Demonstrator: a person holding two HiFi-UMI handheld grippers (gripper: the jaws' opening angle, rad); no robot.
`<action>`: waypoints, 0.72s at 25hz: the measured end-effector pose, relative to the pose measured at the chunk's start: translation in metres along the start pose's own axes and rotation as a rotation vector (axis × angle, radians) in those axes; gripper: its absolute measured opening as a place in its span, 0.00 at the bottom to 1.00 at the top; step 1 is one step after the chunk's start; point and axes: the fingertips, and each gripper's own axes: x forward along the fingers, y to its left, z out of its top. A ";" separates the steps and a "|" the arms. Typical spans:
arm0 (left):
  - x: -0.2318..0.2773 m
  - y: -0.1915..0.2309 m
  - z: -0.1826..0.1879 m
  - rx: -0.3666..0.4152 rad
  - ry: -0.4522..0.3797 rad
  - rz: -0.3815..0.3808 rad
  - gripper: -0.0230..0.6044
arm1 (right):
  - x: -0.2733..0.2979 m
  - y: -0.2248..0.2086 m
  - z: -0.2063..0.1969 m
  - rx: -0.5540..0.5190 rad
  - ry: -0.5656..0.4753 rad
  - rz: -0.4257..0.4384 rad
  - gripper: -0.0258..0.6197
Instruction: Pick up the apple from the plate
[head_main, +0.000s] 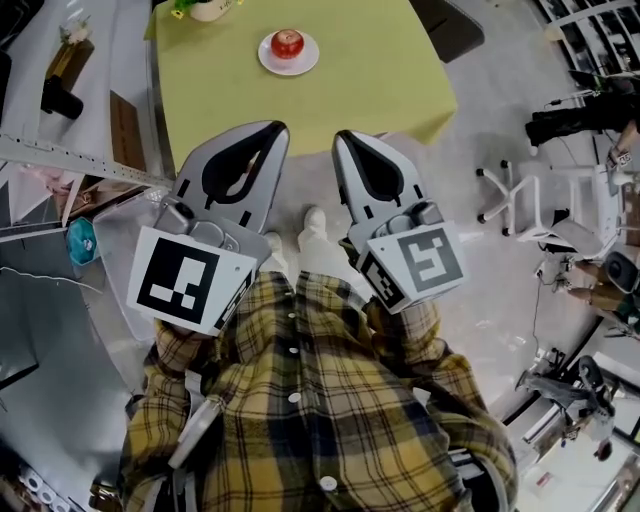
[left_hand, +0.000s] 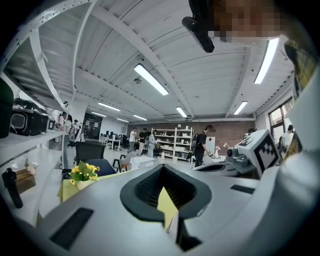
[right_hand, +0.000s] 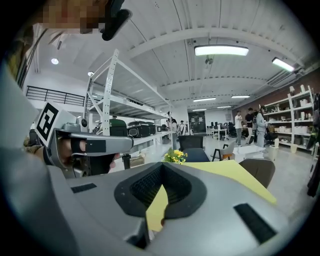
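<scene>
In the head view a red apple (head_main: 287, 42) sits on a small white plate (head_main: 304, 60) near the far side of a yellow-green table (head_main: 380, 80). My left gripper (head_main: 272, 131) and right gripper (head_main: 345, 138) are held side by side in front of the table's near edge, well short of the plate. Both point toward the table, and both have their jaws together with nothing between them. In the gripper views, the left gripper (left_hand: 162, 168) and the right gripper (right_hand: 162, 165) hide the apple behind their own bodies.
A vase of yellow flowers (head_main: 205, 8) stands at the table's far left corner, seen also as flowers (right_hand: 175, 156). A dark chair (head_main: 450, 28) is at the table's right. A metal shelf rack (head_main: 70, 160) runs along the left. A white stool base (head_main: 520, 205) stands to the right.
</scene>
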 end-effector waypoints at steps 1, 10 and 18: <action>0.005 0.004 -0.001 -0.004 0.001 -0.001 0.03 | 0.004 -0.005 -0.002 -0.002 0.006 -0.003 0.04; 0.071 0.040 0.009 -0.013 -0.018 0.051 0.03 | 0.046 -0.071 0.007 0.002 0.019 0.007 0.04; 0.135 0.062 0.034 -0.015 -0.064 0.161 0.03 | 0.090 -0.131 0.036 -0.060 0.002 0.115 0.04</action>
